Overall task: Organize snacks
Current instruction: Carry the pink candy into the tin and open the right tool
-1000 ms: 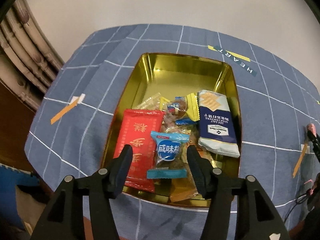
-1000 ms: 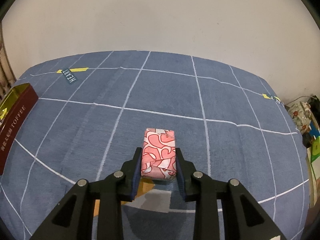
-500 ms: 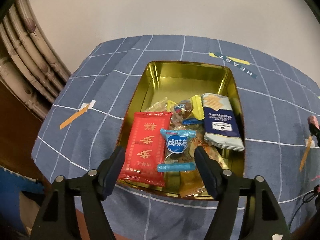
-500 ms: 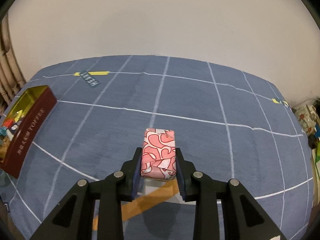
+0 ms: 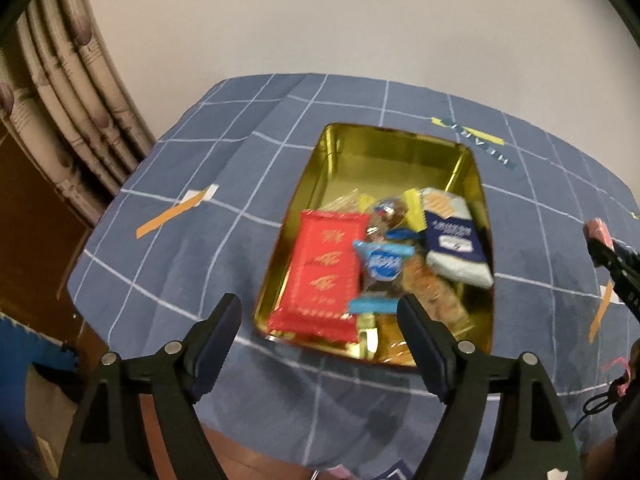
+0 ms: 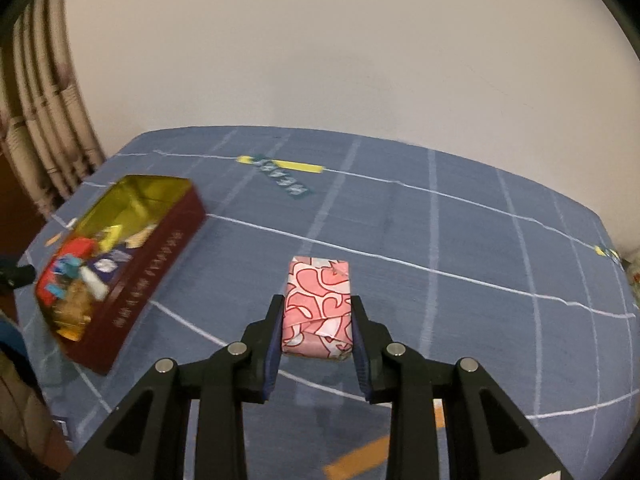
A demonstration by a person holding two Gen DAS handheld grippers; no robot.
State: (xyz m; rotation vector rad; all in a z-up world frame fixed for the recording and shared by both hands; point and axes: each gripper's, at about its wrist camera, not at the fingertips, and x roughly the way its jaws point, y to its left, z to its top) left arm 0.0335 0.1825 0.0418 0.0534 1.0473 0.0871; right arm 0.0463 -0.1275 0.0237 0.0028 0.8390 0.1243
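The pink patterned packet [image 6: 318, 308], a paper-wrapped block, is clamped between the right claw [image 6: 318, 334] pads, above open blue checked bench cloth [image 6: 440, 240] right of the gold-lined tin [image 6: 160, 240]. The left claw [image 5: 320, 322] jaws are opening, empty, at the tin's near rim.

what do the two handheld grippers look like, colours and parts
Both match. The left gripper and right gripper are matte black angular frames with triangular cut-outs and round silver pivot pins on each linkage. The jaws are flat black paddles; their inner pads look dark blue and ribbed. A small white patch sits at each view's lower right corner. No cables, sleeves or hands show.
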